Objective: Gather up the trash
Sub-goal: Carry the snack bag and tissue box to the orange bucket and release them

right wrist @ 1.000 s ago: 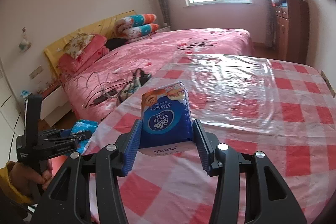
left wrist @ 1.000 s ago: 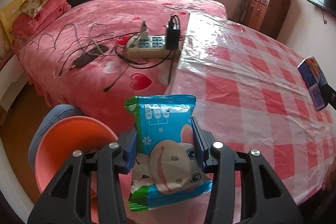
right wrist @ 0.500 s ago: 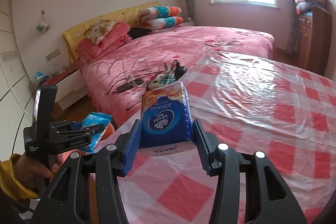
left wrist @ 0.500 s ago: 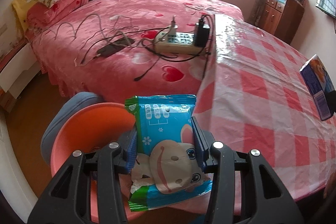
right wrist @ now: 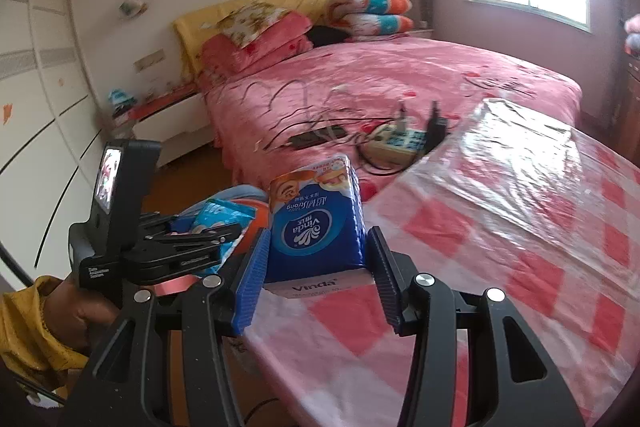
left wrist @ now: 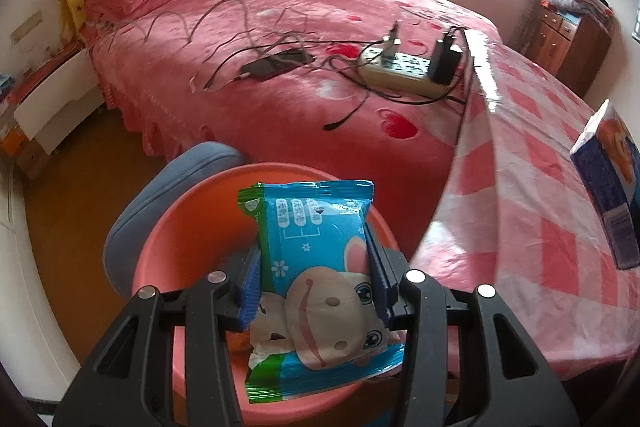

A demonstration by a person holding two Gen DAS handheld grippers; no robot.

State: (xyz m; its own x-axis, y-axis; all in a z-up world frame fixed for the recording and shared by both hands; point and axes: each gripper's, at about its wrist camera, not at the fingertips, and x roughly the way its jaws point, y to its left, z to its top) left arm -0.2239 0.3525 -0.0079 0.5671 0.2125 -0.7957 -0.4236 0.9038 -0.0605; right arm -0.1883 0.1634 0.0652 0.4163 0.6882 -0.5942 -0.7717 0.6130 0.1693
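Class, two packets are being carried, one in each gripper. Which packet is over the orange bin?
The light-blue packet with the cartoon rabbit, in the left gripper, over the orange bin. The dark-blue tissue pack is over the checked tablecloth.

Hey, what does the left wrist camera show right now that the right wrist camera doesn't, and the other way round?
Only the left wrist view shows the left gripper from behind, shut on the blue snack wrapper above the orange basin, plus the wooden dresser.

Only the right wrist view shows the hand and yellow sleeve holding that gripper, and the white wardrobe.

Both share the tissue pack, held by the right gripper, the power strip and the checked tablecloth.
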